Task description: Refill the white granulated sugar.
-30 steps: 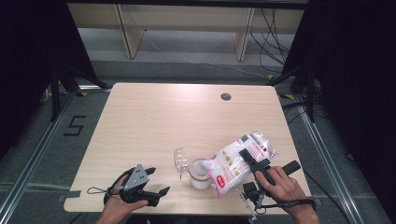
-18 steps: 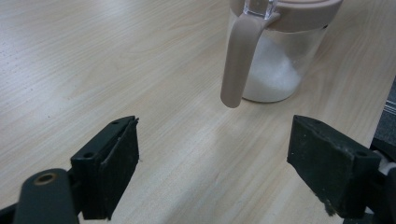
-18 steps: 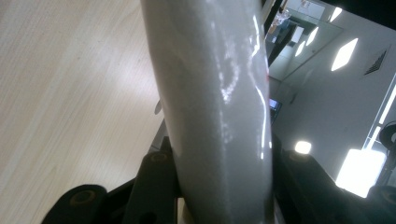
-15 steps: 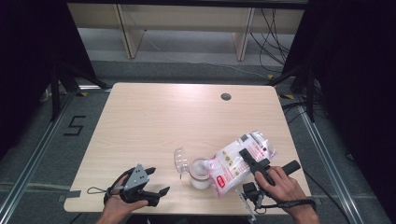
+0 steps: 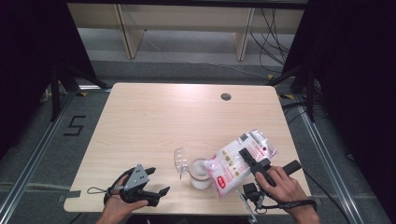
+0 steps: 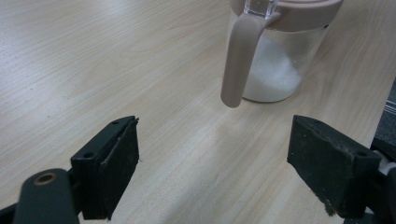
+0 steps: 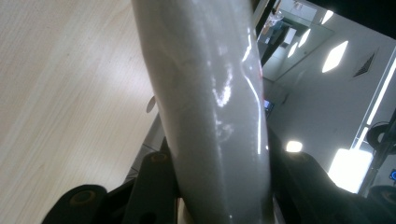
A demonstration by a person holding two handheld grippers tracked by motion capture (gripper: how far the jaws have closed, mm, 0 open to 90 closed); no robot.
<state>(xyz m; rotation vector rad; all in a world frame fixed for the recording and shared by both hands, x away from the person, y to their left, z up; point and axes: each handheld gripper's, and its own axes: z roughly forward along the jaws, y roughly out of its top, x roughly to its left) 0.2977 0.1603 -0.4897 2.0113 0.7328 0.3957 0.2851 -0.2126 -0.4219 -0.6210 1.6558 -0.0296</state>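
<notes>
A clear plastic jar with a pink rim and handle [image 6: 273, 51], part full of white powder, stands near the front edge of the pale wooden table [image 5: 154, 121]. Touching its right side, a white plastic bag with red print [image 5: 238, 161] tilts over it, pinched in the right gripper's [image 5: 250, 161] jaws. Left of the jar, the left gripper [image 5: 156, 182] rests with jaws spread wide, empty.

left gripper [image 5: 156, 179]: black body, grey three-cornered plate on top, thin black cable looped off at its left | left jaws: matte black blocks with chipped edges, round screw holes, brass-ringed hole in the nearer link | right gripper [image 5: 250, 156]: black, long bar handle, black cable trailed below | forearms: no sleeves seen
</notes>
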